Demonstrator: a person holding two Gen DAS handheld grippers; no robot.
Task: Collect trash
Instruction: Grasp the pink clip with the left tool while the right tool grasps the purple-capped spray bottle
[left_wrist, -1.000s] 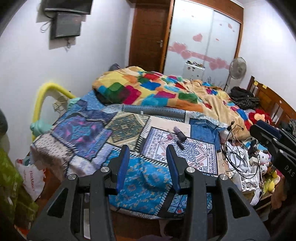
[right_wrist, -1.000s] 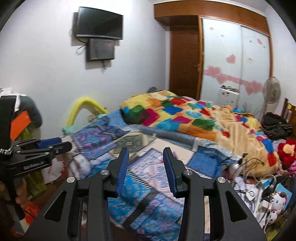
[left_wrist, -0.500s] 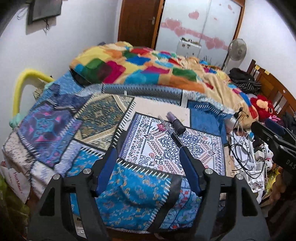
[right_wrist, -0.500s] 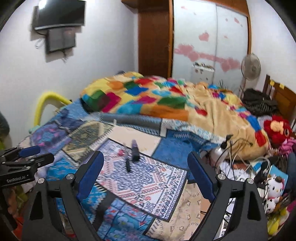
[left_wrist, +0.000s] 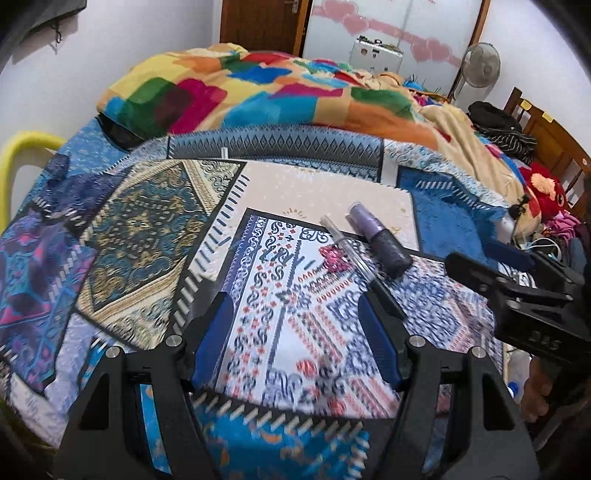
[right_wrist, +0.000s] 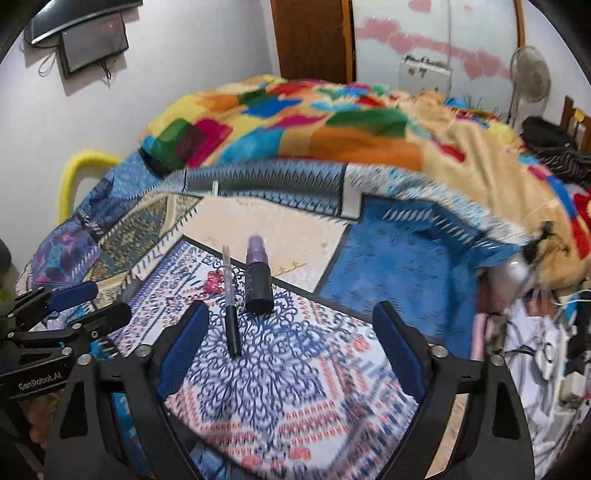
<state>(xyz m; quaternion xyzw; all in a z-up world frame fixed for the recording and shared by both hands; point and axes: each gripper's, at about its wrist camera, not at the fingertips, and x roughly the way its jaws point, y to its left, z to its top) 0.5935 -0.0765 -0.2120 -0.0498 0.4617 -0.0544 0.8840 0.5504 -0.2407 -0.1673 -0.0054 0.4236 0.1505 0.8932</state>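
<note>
One pen (right_wrist: 229, 301), one purple bottle (right_wrist: 258, 277) and one pink wrapper (right_wrist: 214, 283) are lying on the bed (right_wrist: 399, 258). Both the left hand-held gripper (left_wrist: 295, 339) and right hand-held gripper (right_wrist: 291, 347) are standing wider apart and closer than before.

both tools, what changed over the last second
Both moved in over the bed toward the pen, purple bottle and pink wrapper, which now look much nearer. The left tool and right tool opened from narrow to wide. Neither took hold of anything. The three items and the patchwork bedcover lie as before.
</note>
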